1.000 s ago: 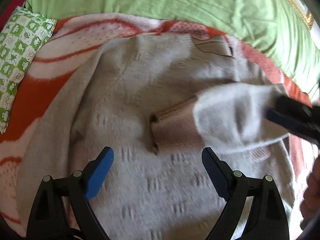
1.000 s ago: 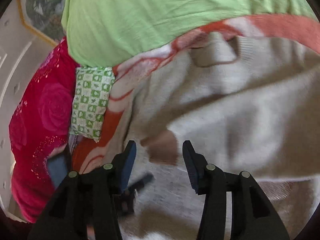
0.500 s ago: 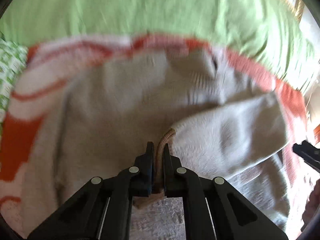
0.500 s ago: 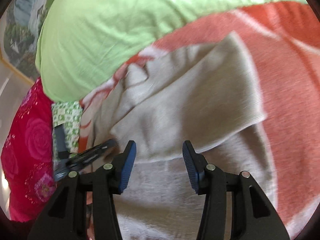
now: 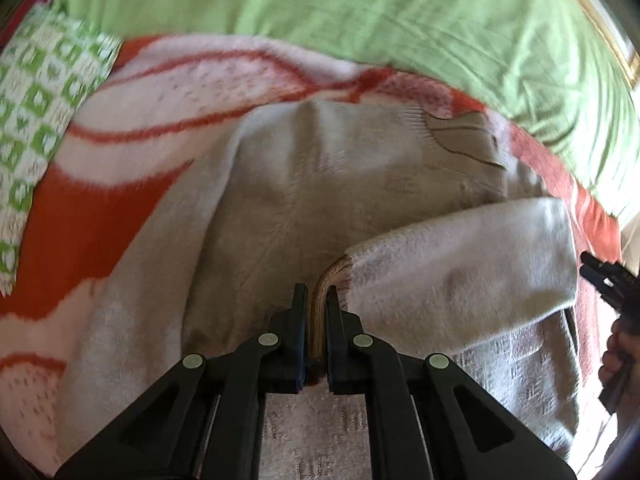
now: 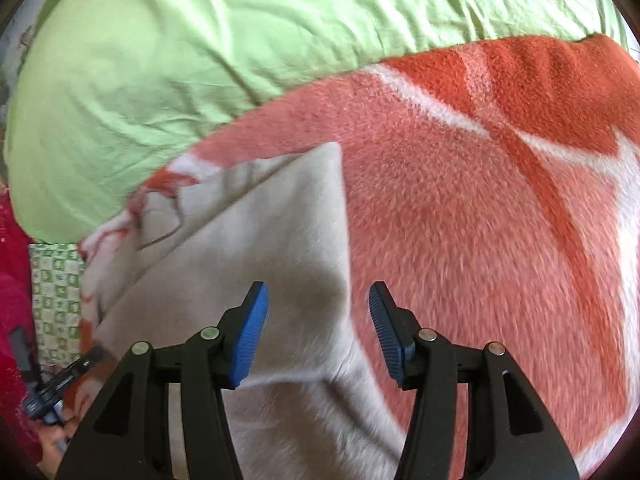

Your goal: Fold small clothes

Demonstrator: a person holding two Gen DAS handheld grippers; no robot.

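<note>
A light grey knit sweater (image 5: 328, 184) lies flat on an orange and white blanket (image 5: 100, 220). Its sleeve (image 5: 460, 280) is folded across the body. My left gripper (image 5: 318, 300) is shut on the brown ribbed cuff (image 5: 326, 284) of that sleeve. My right gripper (image 6: 318, 300) is open and empty, hovering over the sweater's right edge (image 6: 280, 248) where it meets the blanket (image 6: 480, 220). The right gripper also shows at the right edge of the left wrist view (image 5: 608, 280). The left gripper shows at the lower left of the right wrist view (image 6: 60, 384).
A green duvet (image 5: 360, 12) lies behind the blanket, also in the right wrist view (image 6: 200, 40). A green and white patterned pillow (image 5: 36, 120) is at the left. Red rose-patterned fabric (image 6: 12, 280) lies beyond it.
My left gripper has shut on the sleeve cuff and holds it. My right gripper has let the sleeve go and swung right to the sweater's edge, staying open.
</note>
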